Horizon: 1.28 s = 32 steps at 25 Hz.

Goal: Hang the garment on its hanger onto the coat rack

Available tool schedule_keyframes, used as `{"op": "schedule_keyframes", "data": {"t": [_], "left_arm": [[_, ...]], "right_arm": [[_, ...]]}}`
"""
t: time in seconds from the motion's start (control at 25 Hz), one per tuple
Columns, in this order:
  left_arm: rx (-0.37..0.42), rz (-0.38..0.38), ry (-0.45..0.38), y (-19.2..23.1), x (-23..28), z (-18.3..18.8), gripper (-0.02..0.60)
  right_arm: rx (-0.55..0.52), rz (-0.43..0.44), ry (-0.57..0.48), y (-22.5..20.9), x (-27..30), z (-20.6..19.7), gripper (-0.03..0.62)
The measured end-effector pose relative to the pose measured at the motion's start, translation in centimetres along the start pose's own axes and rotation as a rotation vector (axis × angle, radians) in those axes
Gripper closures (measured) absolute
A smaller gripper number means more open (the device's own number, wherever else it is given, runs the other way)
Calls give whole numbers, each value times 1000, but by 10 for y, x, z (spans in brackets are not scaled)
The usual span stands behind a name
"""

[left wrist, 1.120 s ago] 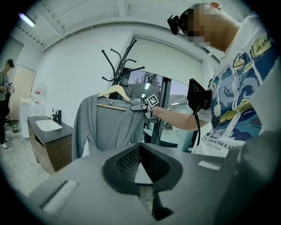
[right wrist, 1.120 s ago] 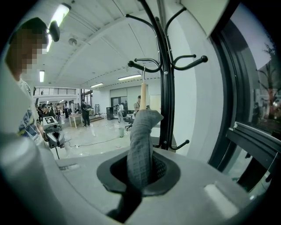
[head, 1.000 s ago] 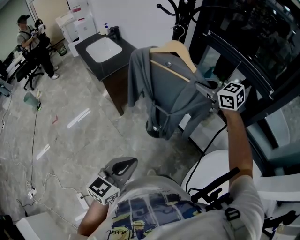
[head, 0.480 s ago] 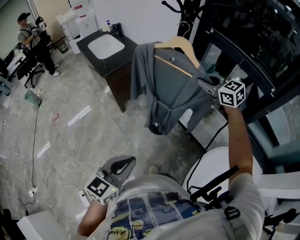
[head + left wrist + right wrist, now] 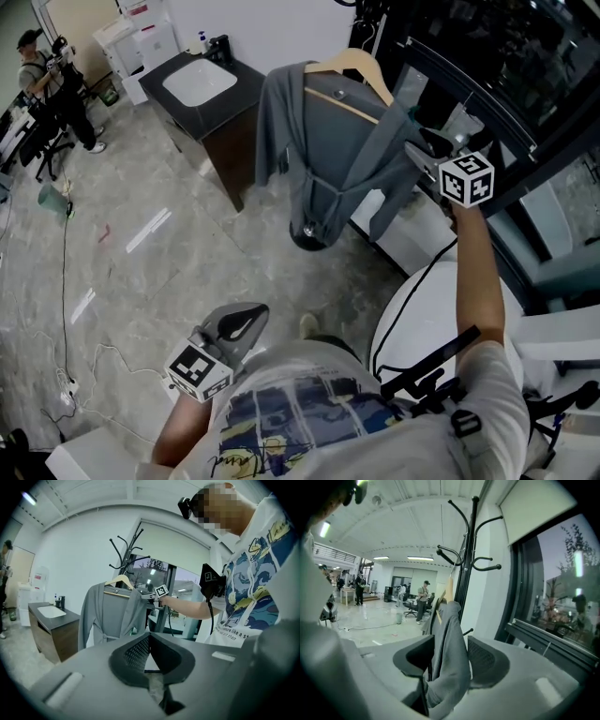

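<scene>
A grey garment [image 5: 333, 141] hangs on a wooden hanger [image 5: 354, 64] against the black coat rack [image 5: 471, 550]. The hanger's hook is up by the rack's arms; I cannot tell whether it rests on one. My right gripper [image 5: 427, 150] is at the garment's right shoulder. Its jaws are opening, and a fold of grey cloth [image 5: 450, 641] hangs loosely between the parted pads. My left gripper [image 5: 234, 328] is held low by my waist, shut and empty. From there I see the garment [image 5: 112, 613] and the rack [image 5: 126, 555] ahead.
A dark cabinet with a white sink [image 5: 199, 82] stands left of the rack. Dark window frames [image 5: 506, 94] run along the right. The rack's round base [image 5: 305, 234] sits on the floor, cables [image 5: 66, 281] trail at the left, and a person [image 5: 47, 70] stands far off.
The garment on its hanger and my right gripper have moved up and away toward the rack. The right jaws have parted from the cloth. The left gripper has stayed put.
</scene>
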State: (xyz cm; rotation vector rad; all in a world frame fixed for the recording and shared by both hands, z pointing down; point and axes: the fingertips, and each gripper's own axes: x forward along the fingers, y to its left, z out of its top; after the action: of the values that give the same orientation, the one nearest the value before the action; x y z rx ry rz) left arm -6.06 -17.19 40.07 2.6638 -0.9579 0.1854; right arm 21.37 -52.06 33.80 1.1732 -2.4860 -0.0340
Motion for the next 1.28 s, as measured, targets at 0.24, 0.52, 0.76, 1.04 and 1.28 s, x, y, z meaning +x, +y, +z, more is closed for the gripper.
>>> {"op": "schedule_keyframes", "data": {"t": [0.24,0.52,0.76,1.04,1.28], "left_arm": [[25,-76,0,-15,-32,-16,578],[40,-137,-2,-37,-79,-22,578],[64,-199,28,-60,-111,-45,578],[78,-222,43,-85,-121,-56,578],[79,-240,54,-94,-124,-63,578]], "right_arm": [[46,-195,-29,25,-80,-12,381],[60,-206,-14,153,-141,-35,569],[128,-167,-20,266,-183,-52,592],[145,-99,-5,346,-215,-61,592],[152,0,11,408,-219,-62,592]]}}
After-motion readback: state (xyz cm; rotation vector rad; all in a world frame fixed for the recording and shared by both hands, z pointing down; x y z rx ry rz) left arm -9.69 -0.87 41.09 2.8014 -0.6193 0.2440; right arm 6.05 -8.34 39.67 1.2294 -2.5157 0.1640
